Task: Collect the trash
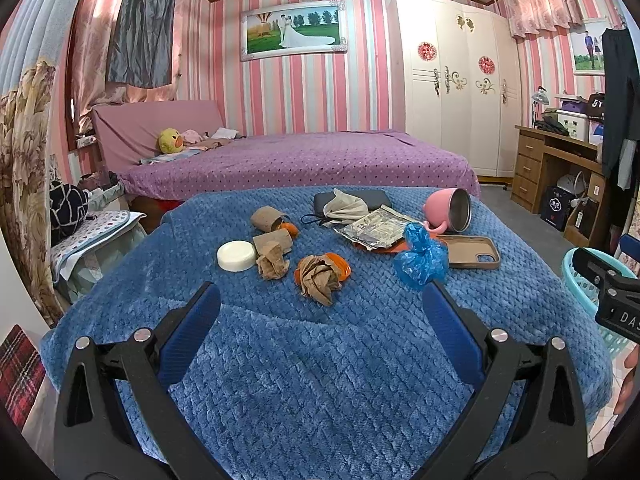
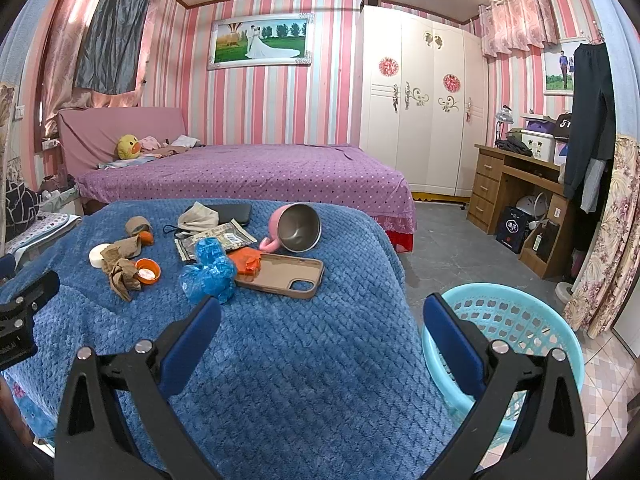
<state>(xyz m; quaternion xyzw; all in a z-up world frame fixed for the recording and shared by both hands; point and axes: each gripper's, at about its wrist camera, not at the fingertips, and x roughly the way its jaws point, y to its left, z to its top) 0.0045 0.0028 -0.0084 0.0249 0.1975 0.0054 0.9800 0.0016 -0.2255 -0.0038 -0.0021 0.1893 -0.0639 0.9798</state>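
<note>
Trash lies on a blue blanket point(image 1: 320, 360): a crumpled brown paper point(image 1: 318, 278) on an orange lid, a second brown paper wad point(image 1: 272, 262), a crumpled blue plastic bag point(image 1: 420, 258), a silver wrapper point(image 1: 374, 226), a brown paper cup point(image 1: 268, 218). A turquoise basket point(image 2: 508, 324) stands on the floor right of the table. My left gripper point(image 1: 320, 300) is open and empty, short of the brown paper. My right gripper point(image 2: 320, 308) is open and empty over the blanket's right edge, near the blue bag point(image 2: 208, 270) and the basket.
A pink mug point(image 1: 448, 210) lies on its side beside a brown phone case point(image 1: 474, 252). A white round lid point(image 1: 236, 256), a dark pouch with a cloth point(image 1: 348, 204) and an orange wrapper point(image 2: 246, 260) also lie there. A purple bed point(image 1: 300, 160) stands behind, a wooden desk point(image 2: 516, 192) at right.
</note>
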